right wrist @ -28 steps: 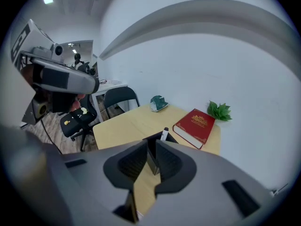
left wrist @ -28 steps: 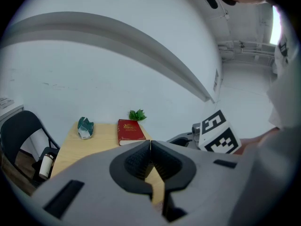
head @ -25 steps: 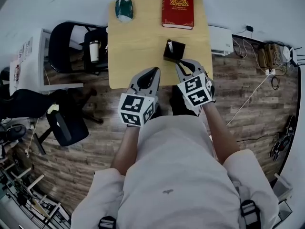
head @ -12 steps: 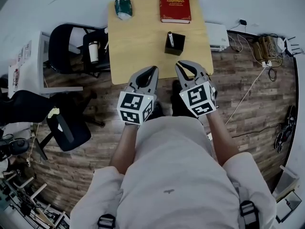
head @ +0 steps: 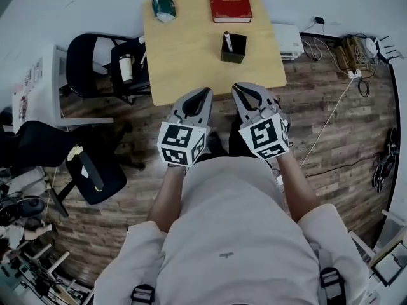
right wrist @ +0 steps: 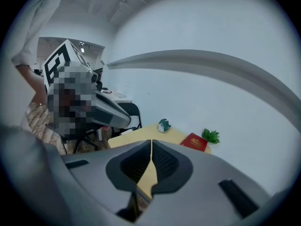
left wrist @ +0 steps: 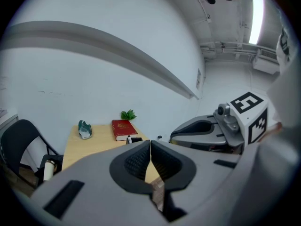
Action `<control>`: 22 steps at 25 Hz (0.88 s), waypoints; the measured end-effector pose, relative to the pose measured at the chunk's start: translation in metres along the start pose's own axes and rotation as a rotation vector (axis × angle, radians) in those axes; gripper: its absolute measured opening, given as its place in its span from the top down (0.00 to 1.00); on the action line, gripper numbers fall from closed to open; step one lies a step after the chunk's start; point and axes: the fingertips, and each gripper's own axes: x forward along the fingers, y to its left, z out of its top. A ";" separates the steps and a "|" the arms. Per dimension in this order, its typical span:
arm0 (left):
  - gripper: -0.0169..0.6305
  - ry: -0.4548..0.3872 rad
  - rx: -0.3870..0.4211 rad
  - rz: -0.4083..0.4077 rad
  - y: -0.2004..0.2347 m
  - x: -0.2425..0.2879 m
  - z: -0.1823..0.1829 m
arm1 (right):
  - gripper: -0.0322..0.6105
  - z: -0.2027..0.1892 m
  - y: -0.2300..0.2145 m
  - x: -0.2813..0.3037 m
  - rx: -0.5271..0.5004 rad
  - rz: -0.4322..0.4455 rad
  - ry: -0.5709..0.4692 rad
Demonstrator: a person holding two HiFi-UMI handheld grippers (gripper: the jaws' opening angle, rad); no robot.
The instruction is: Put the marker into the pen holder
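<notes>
Looking down from the head view, finds the marker [head: 227,41] standing upright inside the pen holder [head: 233,51] on the counter [head: 184,62], just below the red book [head: 230,0], so the task reads as done. Shows the left hand-held gripper [head: 205,93] and the right hand-held gripper [head: 236,88] side by side near the body, well apart from the holder, probably because nothing needs carrying. From the left gripper view: jaws pressed together, empty. From the right gripper view: likewise closed on nothing.
</notes>
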 end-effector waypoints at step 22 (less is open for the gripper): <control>0.96 -0.001 0.025 -0.010 -0.021 -0.030 -0.011 | 0.95 0.013 0.023 -0.037 -0.014 -0.029 -0.053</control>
